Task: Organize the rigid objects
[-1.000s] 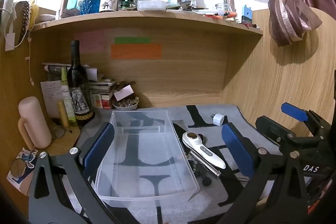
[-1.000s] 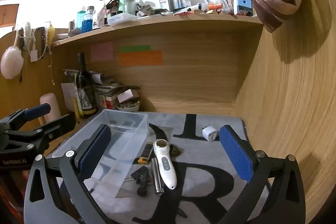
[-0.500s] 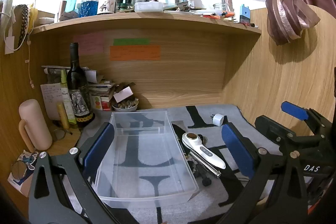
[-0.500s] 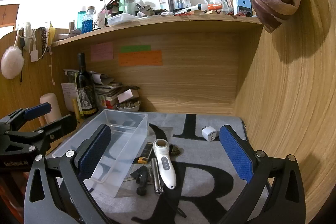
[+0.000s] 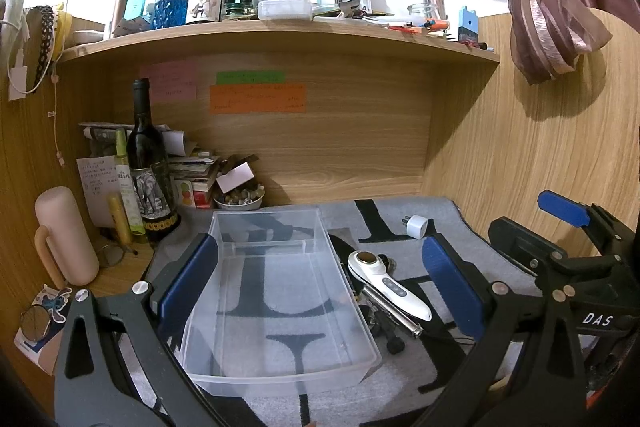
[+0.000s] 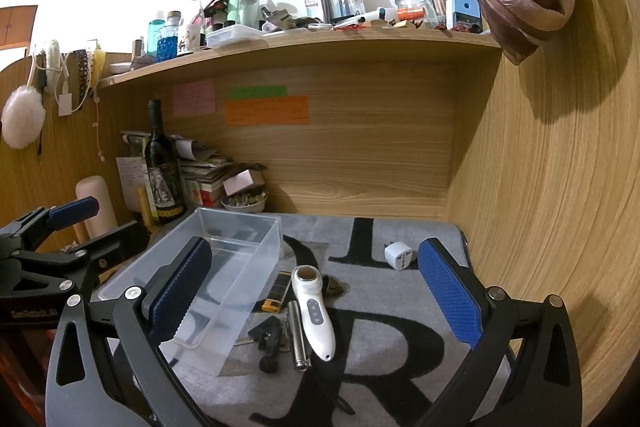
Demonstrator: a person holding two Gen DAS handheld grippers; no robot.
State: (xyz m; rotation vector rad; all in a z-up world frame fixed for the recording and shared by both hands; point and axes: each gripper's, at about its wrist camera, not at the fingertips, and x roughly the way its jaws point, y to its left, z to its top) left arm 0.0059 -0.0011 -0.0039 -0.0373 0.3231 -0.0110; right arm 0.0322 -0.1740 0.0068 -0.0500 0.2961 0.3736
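A clear plastic bin (image 5: 276,379) stands empty on a grey mat (image 5: 460,259); it also shows in the right wrist view (image 6: 240,227). To its right lie a white handheld device (image 5: 386,285) (image 6: 314,311), a silver flashlight (image 6: 298,335), a black and yellow lighter (image 6: 276,291), a black tool (image 6: 266,341) and a white plug adapter (image 6: 398,255) (image 5: 416,225). My left gripper (image 5: 320,287) is open above the bin. My right gripper (image 6: 316,295) is open above the loose items.
A dark wine bottle (image 5: 148,171), a pink mug (image 5: 64,235), stacked books and a small bowl (image 5: 238,201) stand at the back left. A cluttered shelf (image 5: 280,31) runs overhead. A wooden wall (image 6: 560,187) closes the right side.
Both grippers have barely moved; the views shift only slightly. Nothing was taken hold of or let go.
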